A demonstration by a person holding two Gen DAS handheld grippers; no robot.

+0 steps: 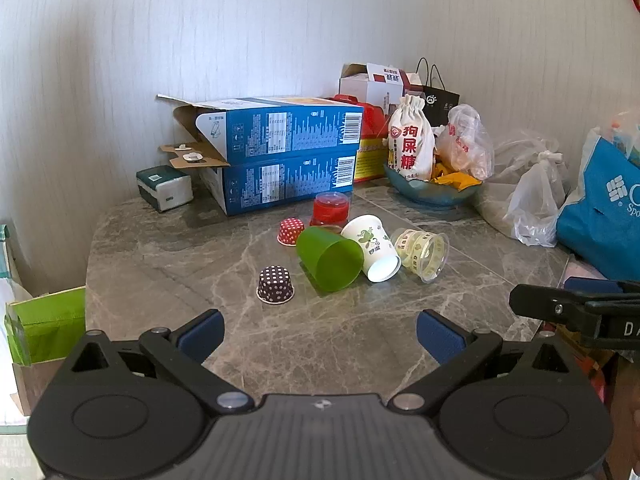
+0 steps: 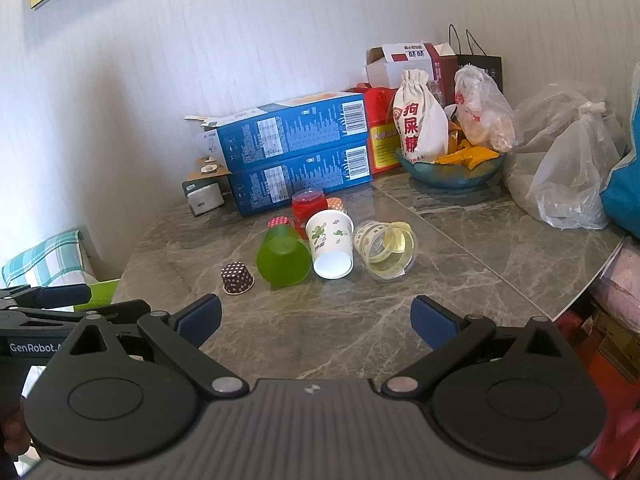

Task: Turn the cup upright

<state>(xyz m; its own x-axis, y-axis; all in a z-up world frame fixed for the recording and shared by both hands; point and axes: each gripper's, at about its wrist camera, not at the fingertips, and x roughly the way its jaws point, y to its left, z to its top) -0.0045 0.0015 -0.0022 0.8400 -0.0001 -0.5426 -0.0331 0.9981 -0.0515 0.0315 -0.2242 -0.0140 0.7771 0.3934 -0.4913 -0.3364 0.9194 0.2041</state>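
Gaping wide, both tools (image 1: pixel 320 334) (image 2: pixel 316 320) empty, above table (image 1: pixel 360 340).

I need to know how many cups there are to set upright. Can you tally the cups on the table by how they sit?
Lying on their side: 3 (green cup, white paper cup, clear plastic cup)
Upside down: 4 (brown dotted, red dotted, orange, red cup)
Total: 7

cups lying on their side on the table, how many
3, in a row mid-table: the green cup on the left, the white paper cup in the middle, the clear plastic cup on the right. All three mouths face the cameras. More may be hidden behind them.
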